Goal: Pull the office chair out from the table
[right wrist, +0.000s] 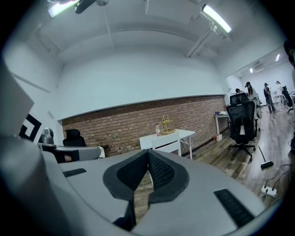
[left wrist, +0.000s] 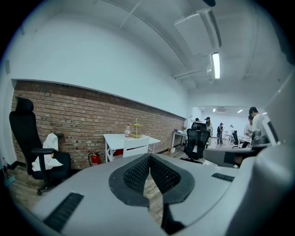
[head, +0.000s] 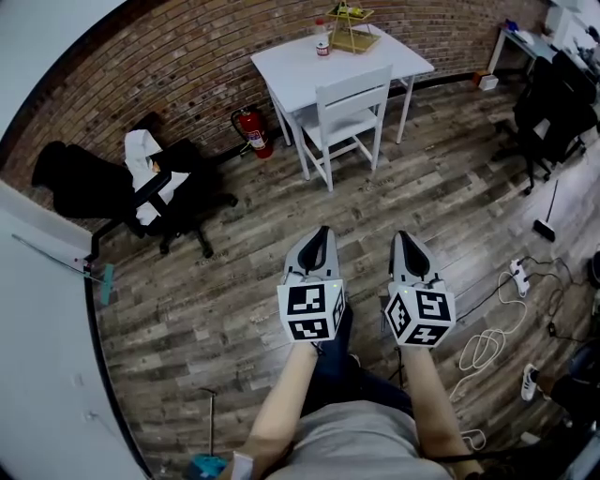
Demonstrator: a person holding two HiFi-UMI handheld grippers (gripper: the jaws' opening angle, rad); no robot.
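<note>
In the head view, the left gripper [head: 322,234] and the right gripper [head: 405,239] are side by side at centre frame above the wooden floor [head: 234,291]. Both point towards the top of the frame. At top centre a white surface [head: 300,61] stands against the brick wall [head: 169,66]. A white chair [head: 352,103] is tucked in at its near side. A wire basket [head: 352,28] and a bottle [head: 322,42] stand on the surface, and a fire extinguisher [head: 251,131] stands just left of it. A black office chair [head: 173,202] with a white garment [head: 145,164] over its seat is at the left, well apart from the surface. A second black office chair [head: 553,112] is at the upper right. Cables [head: 483,347] lie on the floor at lower right.

In the left gripper view, the left gripper is clenched, its tips meeting with nothing between them. The black office chair [left wrist: 34,147] is at the left edge, the white surface [left wrist: 115,138] and white chair [left wrist: 136,146] are just above the jaws, and people stand far off at the right.

In the right gripper view, the right gripper [right wrist: 148,153] is also clenched and empty. The white chair [right wrist: 167,145] and white surface [right wrist: 184,134] show just above its tips, and the second black office chair [right wrist: 243,122] is at the right.
</note>
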